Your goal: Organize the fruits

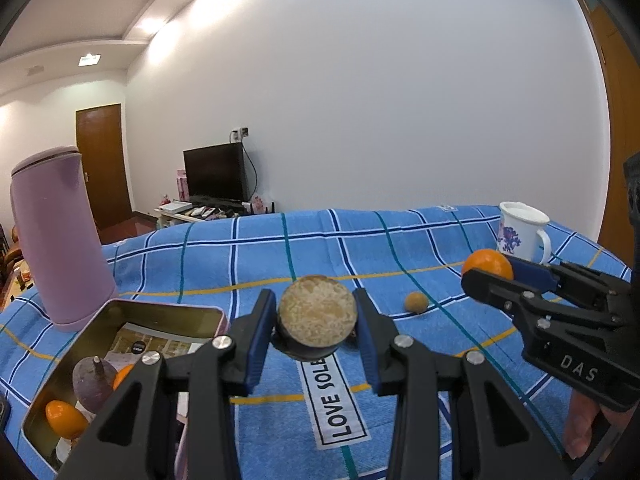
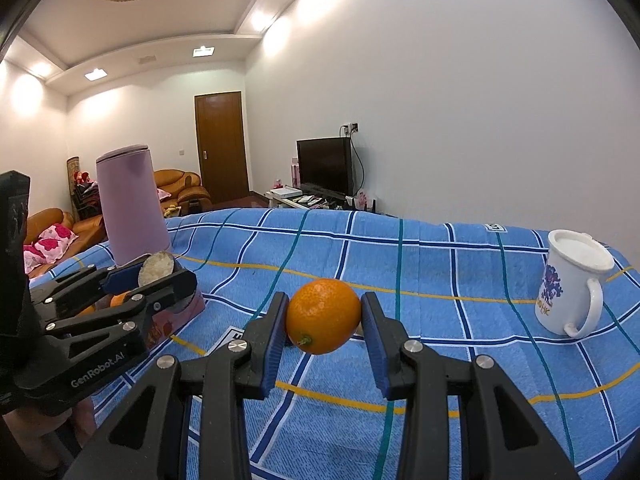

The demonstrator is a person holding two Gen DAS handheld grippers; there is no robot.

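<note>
Your left gripper (image 1: 316, 322) is pinching a halved fruit (image 1: 317, 312), its pale cut face turned toward the camera, in the lower middle of the left wrist view and clear of the cloth. Your right gripper (image 2: 325, 320) is clamped on a whole orange (image 2: 323, 315) at the centre of its own view, also lifted off the surface; in the left view it shows at the right edge.

Just left of the left gripper, in the lower left of that frame, sits the open tin box (image 1: 120, 308). It already holds a dark purple fruit with a stem (image 1: 93, 380) and at least two small orange fruits (image 1: 64, 416), so part of the sorting looks done.

What is left, as far as you can see: the two fruits you are carrying, plus one small brownish round fruit (image 1: 416, 303) lying on the blue plaid cloth (image 1: 440, 360) to the right of centre. Nothing else loose shows.

Beyond the tin stands a tall lilac flask (image 1: 56, 240) at the left, close behind it. A white mug with a purple print (image 2: 568, 284) stands at the far right, well apart from the tin.
</note>
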